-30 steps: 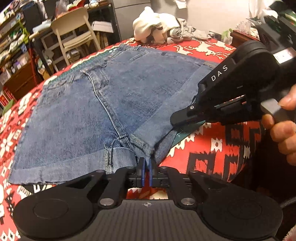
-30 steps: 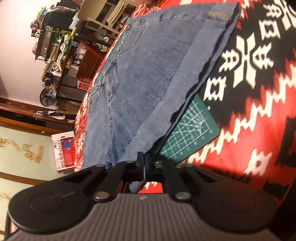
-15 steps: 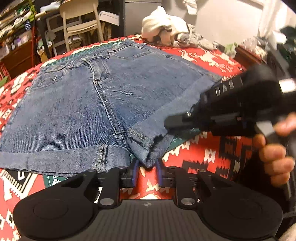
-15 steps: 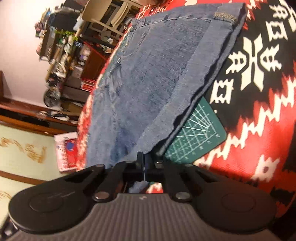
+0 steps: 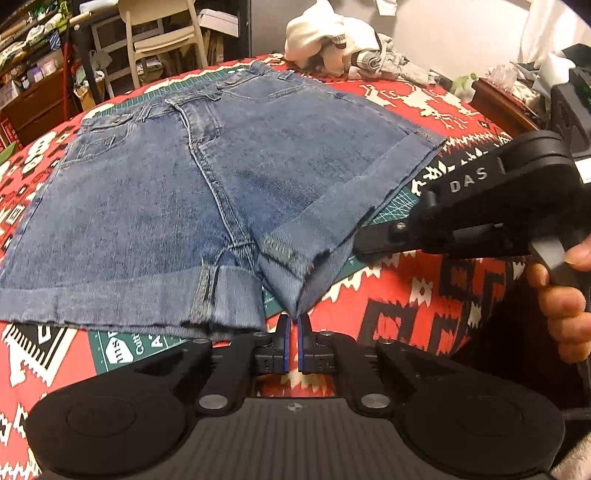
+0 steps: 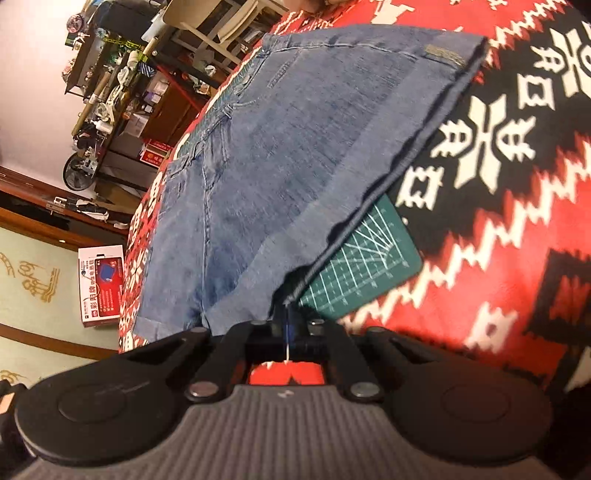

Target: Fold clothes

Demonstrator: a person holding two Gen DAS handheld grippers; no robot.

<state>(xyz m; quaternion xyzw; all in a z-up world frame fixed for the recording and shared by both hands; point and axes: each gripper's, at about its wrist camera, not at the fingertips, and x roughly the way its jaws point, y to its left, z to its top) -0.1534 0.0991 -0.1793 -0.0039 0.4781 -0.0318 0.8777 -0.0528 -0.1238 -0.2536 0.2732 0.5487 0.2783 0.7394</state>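
Beyond the table draped in a red, black and white patterned cloth point(image 5: 406, 103) we see a pale wooden chair point(image 5: 162, 33), cluttered dark shelving point(image 6: 110, 81) against a plain pale wall point(image 5: 454, 33), a low wooden cabinet point(image 5: 33, 110), and a heap of white garments point(image 5: 332, 37).

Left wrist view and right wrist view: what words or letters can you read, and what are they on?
"DAS": white letters on the black right gripper.
"Cutt", cut off by the blue denim shorts: green cutting mat.
White and red cardboard box: print too blurred to read.
Small red sign: too small to read.
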